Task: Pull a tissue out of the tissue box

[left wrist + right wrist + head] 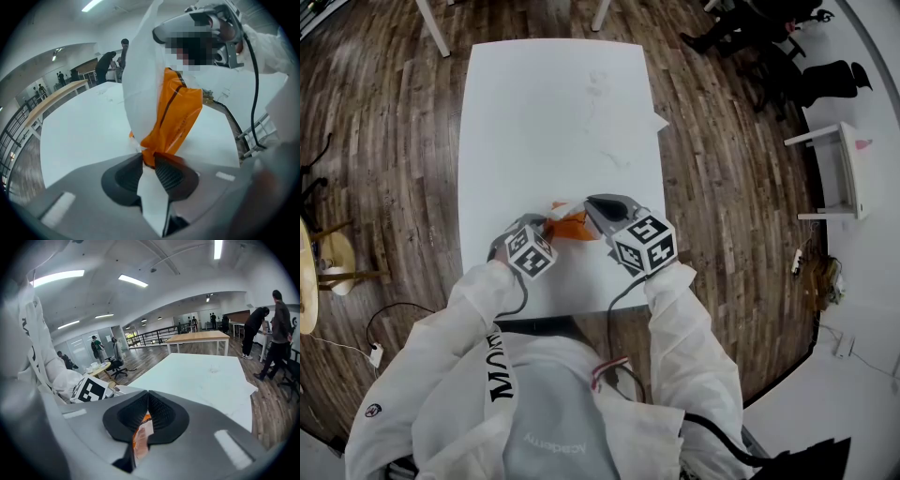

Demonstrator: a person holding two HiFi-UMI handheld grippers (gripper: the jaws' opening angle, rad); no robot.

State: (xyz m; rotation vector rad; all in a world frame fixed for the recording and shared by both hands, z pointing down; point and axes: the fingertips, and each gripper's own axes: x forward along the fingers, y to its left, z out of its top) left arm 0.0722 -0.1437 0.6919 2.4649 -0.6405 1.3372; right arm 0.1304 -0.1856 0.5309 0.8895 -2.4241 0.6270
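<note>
The person holds the orange tissue pack [572, 226] over the white table [553, 112], between both tools. A white tissue [143, 79] sticks up beside the pack, so I think the pull is partly done. It does not look free, so I think some pulling is left. The left gripper [147, 157] is about half shut and pinches the low end of the tissue pack. The right gripper [146, 401] is squeezed tight on a thin orange and white strip [139, 434]. I cannot tell if that strip is tissue or the pack's edge.
</note>
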